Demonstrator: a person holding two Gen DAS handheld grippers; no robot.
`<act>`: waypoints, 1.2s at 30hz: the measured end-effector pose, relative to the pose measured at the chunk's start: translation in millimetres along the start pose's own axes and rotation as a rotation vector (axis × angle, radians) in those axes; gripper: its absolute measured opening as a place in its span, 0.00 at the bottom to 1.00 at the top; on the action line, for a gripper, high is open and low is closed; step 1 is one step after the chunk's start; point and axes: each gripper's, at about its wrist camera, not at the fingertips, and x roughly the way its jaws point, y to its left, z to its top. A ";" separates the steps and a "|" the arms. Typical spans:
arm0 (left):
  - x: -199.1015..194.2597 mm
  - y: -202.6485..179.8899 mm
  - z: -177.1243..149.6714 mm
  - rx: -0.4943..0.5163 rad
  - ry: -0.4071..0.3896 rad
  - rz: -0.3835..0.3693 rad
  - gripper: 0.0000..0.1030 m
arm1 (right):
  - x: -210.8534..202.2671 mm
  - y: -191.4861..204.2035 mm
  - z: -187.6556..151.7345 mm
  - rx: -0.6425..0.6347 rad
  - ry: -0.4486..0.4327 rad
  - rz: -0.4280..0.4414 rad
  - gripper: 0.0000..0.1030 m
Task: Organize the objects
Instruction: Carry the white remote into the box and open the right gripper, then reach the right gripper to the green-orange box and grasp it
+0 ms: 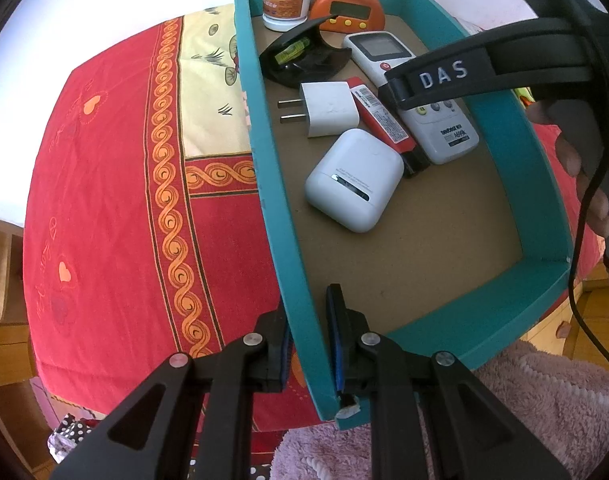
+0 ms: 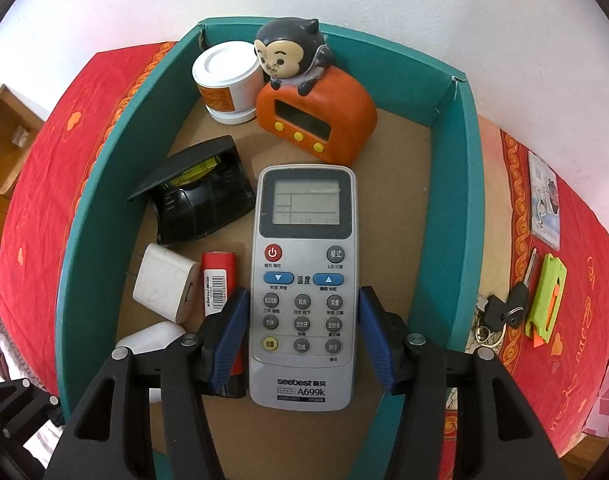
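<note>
I had the right gripper (image 2: 304, 336) straddling the remote (image 2: 304, 280) on the floor of the teal box (image 2: 460, 216) — pads at its flanks, though whether they pressed I couldn't tell. The left gripper (image 1: 309, 344) was clamped on the box's near wall. The remote looked light, stiff and smooth (likely slippery), best gripped across its narrow lower sides. Inside I counted one each — remote, jar (image 2: 228, 80), monkey clock (image 2: 312, 116), charger (image 2: 164, 288), earbud case (image 1: 354, 180).
</note>
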 end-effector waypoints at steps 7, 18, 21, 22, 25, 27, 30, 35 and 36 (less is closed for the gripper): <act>0.3 -0.3 -0.7 0.000 0.001 0.002 0.14 | -48.0 -14.6 -7.6 0.025 -0.107 0.019 0.55; 0.2 -0.2 -0.6 0.000 0.002 0.001 0.14 | -85.4 -79.1 -28.0 0.156 -0.170 0.018 0.55; 0.3 -0.2 -0.7 0.001 0.002 0.001 0.14 | -84.8 -104.3 -37.2 0.218 -0.168 0.017 0.55; 0.3 0.2 -0.6 0.000 0.002 0.000 0.14 | -82.1 -113.8 -38.7 0.243 -0.166 0.019 0.55; 0.4 -0.5 -0.7 -0.001 0.001 0.000 0.14 | -75.4 -140.5 -43.9 0.322 -0.149 0.016 0.55; 0.4 -0.6 -0.7 -0.003 0.002 0.001 0.14 | -68.3 -160.2 -49.0 0.382 -0.133 -0.004 0.55; 0.5 0.0 -0.7 -0.010 0.003 0.003 0.14 | -55.8 -179.6 -53.3 0.435 -0.099 0.003 0.55; -0.1 2.1 -2.1 -0.019 -0.002 -0.001 0.14 | -37.5 -199.2 -52.1 0.499 -0.065 0.041 0.55; -0.7 3.1 -3.0 -0.019 -0.002 -0.002 0.14 | -33.3 -204.1 -50.4 0.518 -0.059 0.043 0.55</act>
